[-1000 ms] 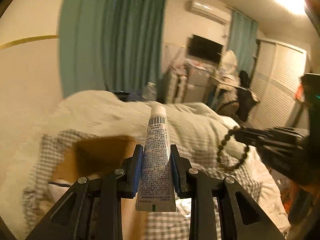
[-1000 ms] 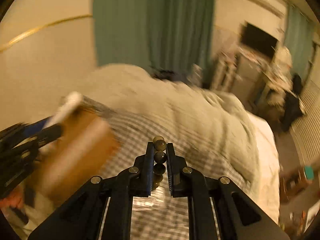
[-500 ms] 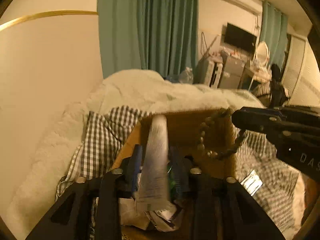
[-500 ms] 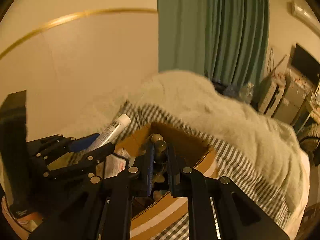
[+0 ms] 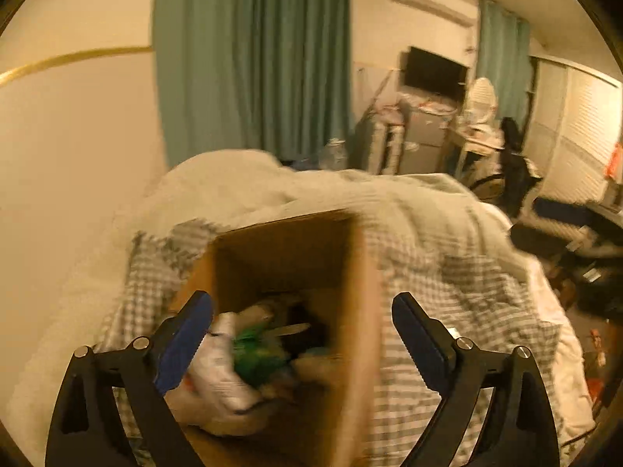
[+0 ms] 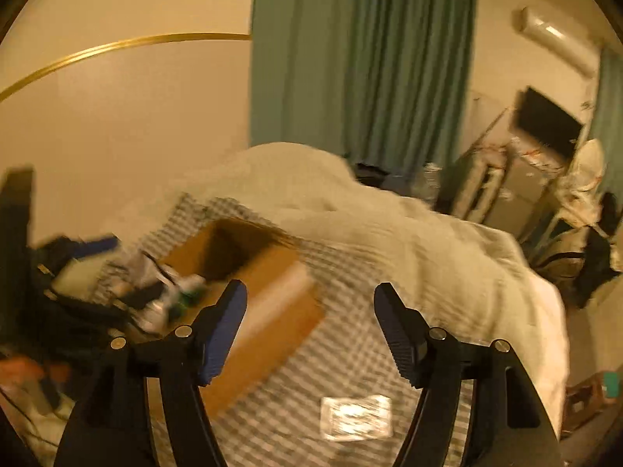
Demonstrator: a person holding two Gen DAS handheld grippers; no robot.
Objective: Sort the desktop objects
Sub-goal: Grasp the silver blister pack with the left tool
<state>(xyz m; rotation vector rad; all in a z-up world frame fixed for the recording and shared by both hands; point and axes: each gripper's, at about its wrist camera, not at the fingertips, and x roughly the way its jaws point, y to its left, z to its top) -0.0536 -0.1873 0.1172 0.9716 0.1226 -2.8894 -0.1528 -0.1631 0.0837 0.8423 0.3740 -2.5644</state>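
Observation:
An open cardboard box [image 5: 360,272] sits on a checked cloth [image 5: 447,280] on a bed. It holds a blurred heap of white and green items [image 5: 249,354]. My left gripper [image 5: 301,307] hangs over the box mouth, its jaws opening wide with nothing between the pads. In the right wrist view my right gripper [image 6: 310,292] is over the cloth just right of the box [image 6: 272,299], its jaws opening and also bare. The left gripper [image 6: 58,272] shows as a dark blur at the left edge. I cannot pick out the tube or the beads.
A shiny foil packet [image 6: 356,416] lies on the checked cloth [image 6: 342,350] below my right gripper. A white duvet [image 6: 409,229] is bunched behind the box. A wall runs along the left; a teal curtain [image 5: 253,58] and cluttered furniture stand at the back.
My left gripper let go of the white tube over the box and opened wide. My right gripper released the bead bracelet, opened, and swung right, away from the box.

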